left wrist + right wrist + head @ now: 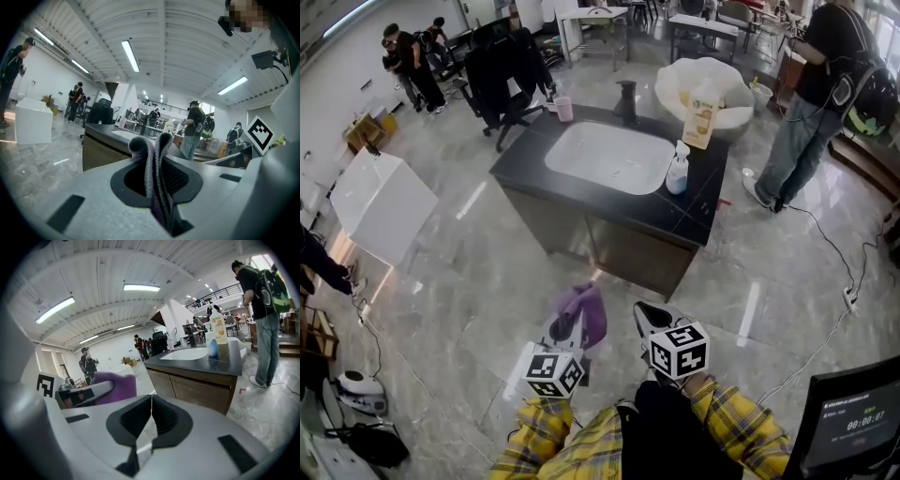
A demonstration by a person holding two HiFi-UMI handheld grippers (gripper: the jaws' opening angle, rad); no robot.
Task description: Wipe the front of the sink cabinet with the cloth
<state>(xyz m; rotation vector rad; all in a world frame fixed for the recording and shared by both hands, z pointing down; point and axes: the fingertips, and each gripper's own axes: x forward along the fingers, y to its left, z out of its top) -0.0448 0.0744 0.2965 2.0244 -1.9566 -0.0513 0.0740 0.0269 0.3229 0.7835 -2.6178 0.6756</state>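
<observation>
A purple cloth [584, 312] hangs from my left gripper [565, 328], whose jaws are shut on it; in the left gripper view the cloth [154, 173] stands folded between the pads. My right gripper [649, 319] is shut with nothing between its jaws, and the right gripper view shows the pads meeting at my right gripper [151, 420]. The sink cabinet [619, 248] stands ahead on the floor, brown-fronted under a black top with a white basin [609, 157]. Both grippers hang short of its front. The cabinet front [199, 390] lies to the right in the right gripper view.
On the cabinet top stand a soap bottle [677, 170], a carton [701, 114], a pink cup [564, 109] and a black faucet [625, 99]. A white box [382, 203] is at left, an office chair [503, 78] behind, a person [811, 103] at right, cables [834, 248] on the floor.
</observation>
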